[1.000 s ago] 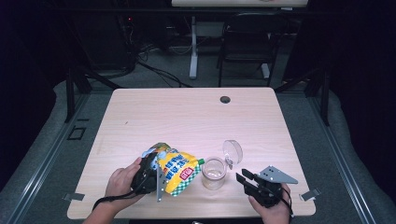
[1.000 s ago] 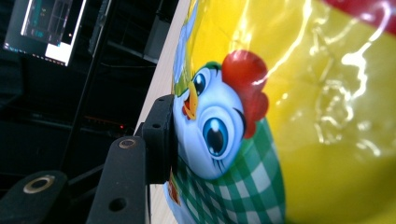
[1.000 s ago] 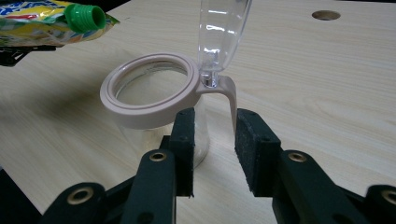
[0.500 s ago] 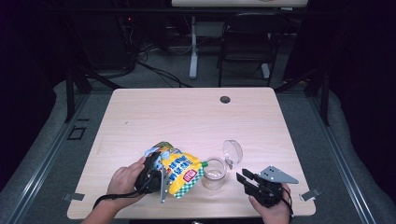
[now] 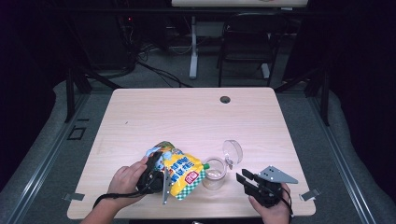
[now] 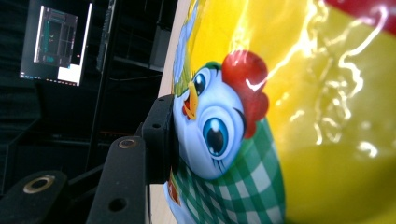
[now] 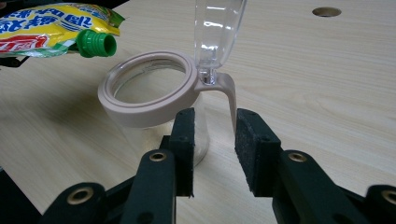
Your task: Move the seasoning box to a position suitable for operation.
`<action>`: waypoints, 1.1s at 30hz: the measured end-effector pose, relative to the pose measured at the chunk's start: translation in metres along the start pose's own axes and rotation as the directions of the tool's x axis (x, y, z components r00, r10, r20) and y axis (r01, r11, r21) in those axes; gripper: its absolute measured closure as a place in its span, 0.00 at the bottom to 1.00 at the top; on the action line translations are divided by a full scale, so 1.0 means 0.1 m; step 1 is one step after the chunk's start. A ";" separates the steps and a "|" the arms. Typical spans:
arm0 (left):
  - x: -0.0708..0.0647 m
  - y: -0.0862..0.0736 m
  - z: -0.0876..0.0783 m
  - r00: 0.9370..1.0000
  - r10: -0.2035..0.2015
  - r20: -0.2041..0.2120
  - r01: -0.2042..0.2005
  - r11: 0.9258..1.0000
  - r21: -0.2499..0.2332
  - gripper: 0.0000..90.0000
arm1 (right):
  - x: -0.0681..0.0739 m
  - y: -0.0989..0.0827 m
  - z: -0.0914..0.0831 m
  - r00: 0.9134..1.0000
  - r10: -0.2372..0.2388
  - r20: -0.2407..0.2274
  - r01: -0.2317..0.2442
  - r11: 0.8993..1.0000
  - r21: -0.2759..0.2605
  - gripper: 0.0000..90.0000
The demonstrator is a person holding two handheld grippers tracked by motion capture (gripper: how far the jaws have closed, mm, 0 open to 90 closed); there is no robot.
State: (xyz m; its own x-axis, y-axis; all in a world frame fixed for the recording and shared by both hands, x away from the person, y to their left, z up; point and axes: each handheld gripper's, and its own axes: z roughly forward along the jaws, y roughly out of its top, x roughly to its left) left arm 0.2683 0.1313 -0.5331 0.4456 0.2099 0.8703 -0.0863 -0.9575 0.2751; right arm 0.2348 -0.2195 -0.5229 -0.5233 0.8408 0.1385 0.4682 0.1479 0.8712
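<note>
Looking down in the high view, the left tongs [image 5: 164, 179] clamp a yellow spouted pouch [image 5: 180, 169] at lower centre of the worktop [image 5: 187, 116], its green cap [image 5: 205, 165] just beside a clear jar [image 5: 215, 172] with its lid [image 5: 232, 151] flipped open. At lower right, the right tongs [image 5: 243, 178] stand apart from the jar.

Left gripper view: a pad [image 6: 161, 137] presses the pouch [image 6: 280, 116] beside its printed cartoon chick.

Right gripper view: the right tongs [image 7: 214, 149], half spread and holding nothing, sit just before the jar [image 7: 149, 98].
</note>
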 end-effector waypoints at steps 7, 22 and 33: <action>-0.01 0.03 0.00 1.000 0.023 -0.002 -0.023 1.000 0.006 0.61 | 0.01 0.00 0.00 1.000 -0.002 -0.006 0.002 1.000 -0.003 0.76; 0.00 0.09 0.01 0.999 0.045 -0.009 -0.045 0.999 0.015 0.61 | 0.05 0.01 0.01 1.000 -0.015 -0.017 0.015 1.000 0.004 0.77; 0.01 0.10 0.02 0.999 0.049 -0.011 -0.049 0.999 0.018 0.61 | 0.10 0.02 0.03 0.999 -0.041 -0.032 0.041 0.999 0.020 0.83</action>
State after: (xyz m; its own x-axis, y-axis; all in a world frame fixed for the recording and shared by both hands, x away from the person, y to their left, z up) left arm 0.2695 0.1219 -0.5305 0.4308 0.1647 0.8873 -0.0918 -0.9701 0.2246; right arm 0.2326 -0.2088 -0.5217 -0.5646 0.8169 0.1182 0.4600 0.1926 0.8668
